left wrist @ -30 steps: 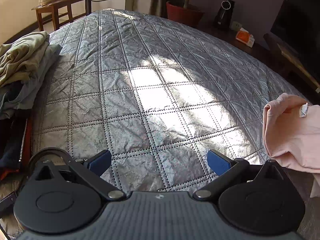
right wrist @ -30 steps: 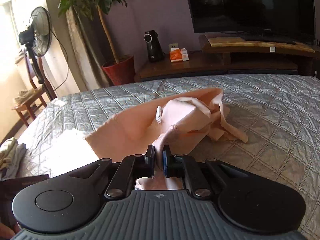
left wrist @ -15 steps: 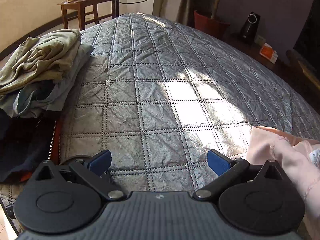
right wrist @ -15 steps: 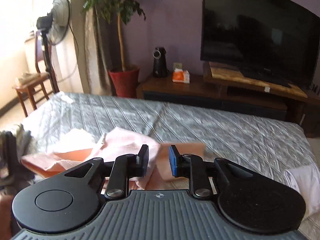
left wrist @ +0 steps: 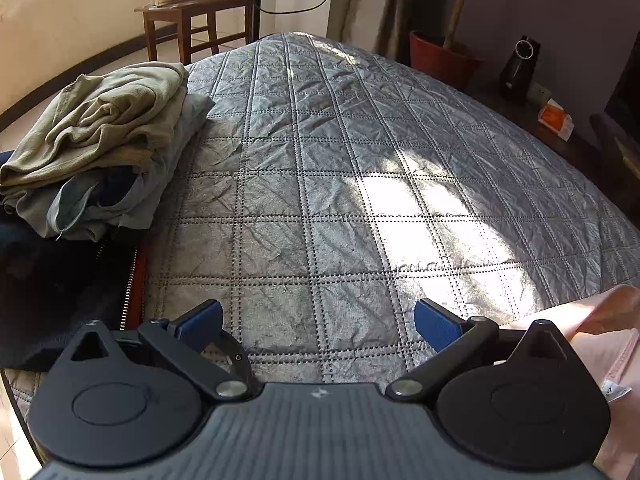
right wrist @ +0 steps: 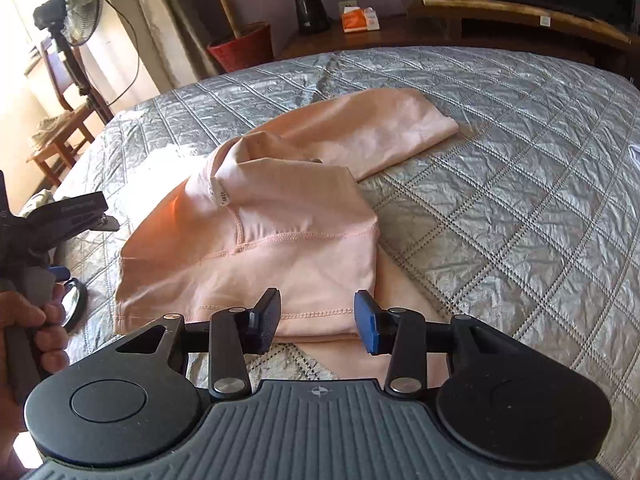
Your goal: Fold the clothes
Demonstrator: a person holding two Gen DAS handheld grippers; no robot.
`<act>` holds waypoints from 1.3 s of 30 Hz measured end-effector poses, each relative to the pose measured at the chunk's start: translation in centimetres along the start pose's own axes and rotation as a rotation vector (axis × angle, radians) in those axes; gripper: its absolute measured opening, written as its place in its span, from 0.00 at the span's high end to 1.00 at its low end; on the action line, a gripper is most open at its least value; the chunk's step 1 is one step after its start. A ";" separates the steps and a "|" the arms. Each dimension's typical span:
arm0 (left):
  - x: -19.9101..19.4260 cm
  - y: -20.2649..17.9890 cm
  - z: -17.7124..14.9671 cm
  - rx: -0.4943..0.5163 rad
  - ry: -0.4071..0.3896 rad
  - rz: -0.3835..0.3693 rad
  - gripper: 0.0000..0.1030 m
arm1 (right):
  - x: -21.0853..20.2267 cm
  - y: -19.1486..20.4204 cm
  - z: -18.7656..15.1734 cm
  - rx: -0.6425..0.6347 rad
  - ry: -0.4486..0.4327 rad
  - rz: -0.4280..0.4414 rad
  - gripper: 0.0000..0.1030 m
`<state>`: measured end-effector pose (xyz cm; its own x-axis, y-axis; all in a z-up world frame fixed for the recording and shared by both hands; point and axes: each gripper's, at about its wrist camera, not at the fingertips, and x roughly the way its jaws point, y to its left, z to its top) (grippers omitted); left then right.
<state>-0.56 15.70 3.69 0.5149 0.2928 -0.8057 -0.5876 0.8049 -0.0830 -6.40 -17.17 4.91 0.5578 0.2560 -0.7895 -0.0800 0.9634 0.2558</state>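
A pink garment [right wrist: 280, 216] lies loosely bunched on the grey quilted bed [right wrist: 500, 160], one part stretching toward the far side. Its white label [right wrist: 222, 196] shows on top. My right gripper [right wrist: 317, 320] is open and empty, just above the garment's near hem. In the left wrist view the same pink garment [left wrist: 600, 332] shows at the lower right edge. My left gripper [left wrist: 318, 322] is open wide and empty over the bare quilt [left wrist: 340, 184], left of the garment. The left gripper and the hand holding it show at the left of the right wrist view [right wrist: 44, 240].
A pile of olive, grey-blue and dark clothes [left wrist: 100, 140] sits at the bed's left edge, with a dark zipped item [left wrist: 60, 280] nearer. A wooden chair with shoes [left wrist: 192, 4], a fan [right wrist: 76, 8], a potted plant [right wrist: 240, 44] and a TV stand [right wrist: 500, 8] surround the bed.
My right gripper opened and let go of the pink garment, which now lies on the bed. It dipped back toward the garment. My left gripper stayed open and shifted left toward the clothes pile.
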 end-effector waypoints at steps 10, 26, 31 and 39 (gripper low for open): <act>0.0 -0.5 -0.2 0.019 0.004 -0.009 0.01 | 1.2 -1.1 -2.3 0.200 0.024 0.095 0.48; 0.4 -0.6 -0.1 0.042 0.023 0.001 0.01 | 3.8 4.5 -3.3 0.262 -0.034 0.179 0.17; 0.3 -0.6 -0.1 0.045 0.026 -0.001 0.01 | 4.3 5.0 -3.2 0.249 -0.101 0.114 0.67; 0.4 -0.7 -0.1 0.054 0.029 -0.005 0.01 | 3.0 5.1 -2.0 0.225 -0.246 0.068 0.96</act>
<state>-0.01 15.17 3.37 0.4987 0.2745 -0.8221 -0.5500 0.8334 -0.0554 -6.75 -11.28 2.73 0.7423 0.2660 -0.6150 0.0452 0.8958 0.4421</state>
